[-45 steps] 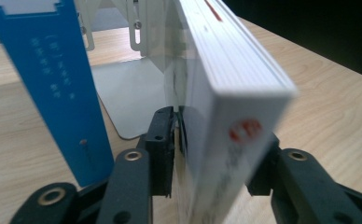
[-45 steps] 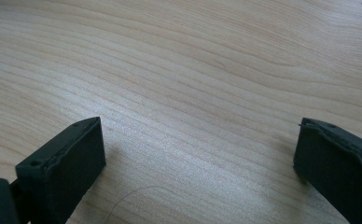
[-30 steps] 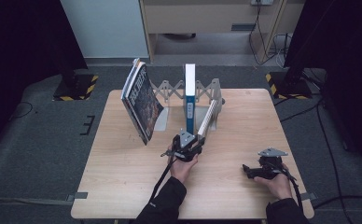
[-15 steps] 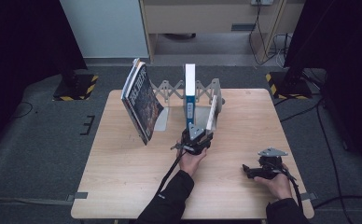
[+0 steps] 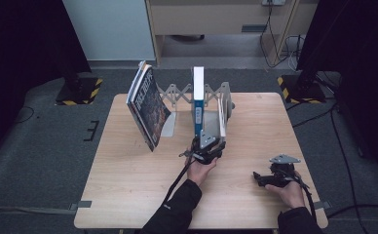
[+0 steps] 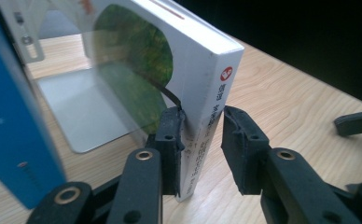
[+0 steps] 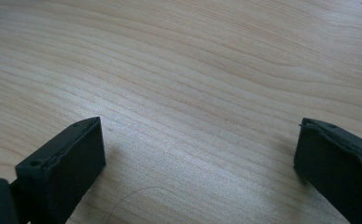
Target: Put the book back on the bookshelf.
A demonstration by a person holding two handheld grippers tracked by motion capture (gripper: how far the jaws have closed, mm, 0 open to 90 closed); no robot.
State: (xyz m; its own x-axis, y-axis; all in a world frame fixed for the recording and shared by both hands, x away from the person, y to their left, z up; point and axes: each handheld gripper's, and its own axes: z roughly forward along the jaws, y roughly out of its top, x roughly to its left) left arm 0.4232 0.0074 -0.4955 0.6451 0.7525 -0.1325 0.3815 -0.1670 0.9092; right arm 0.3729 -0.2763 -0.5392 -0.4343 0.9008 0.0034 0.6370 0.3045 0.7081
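Your left hand-held gripper (image 6: 201,140) straddles the white book (image 6: 207,88) in the metal rack (image 5: 211,97); the left pad touches it, the right stands off. The blue book (image 6: 6,116) is cut off at the frame edge. Your right hand-held gripper (image 7: 195,163) rests wide on the counter (image 7: 193,70).

We are counting three books (image 5: 148,107), perhaps more hidden in the rack, one expanding book rack (image 5: 177,92), and two grippers (image 5: 207,148).

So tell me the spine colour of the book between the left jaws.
White spine, clearest in left gripper view.

High view down over table (image 5: 128,195); tool views close, sharing tabletop
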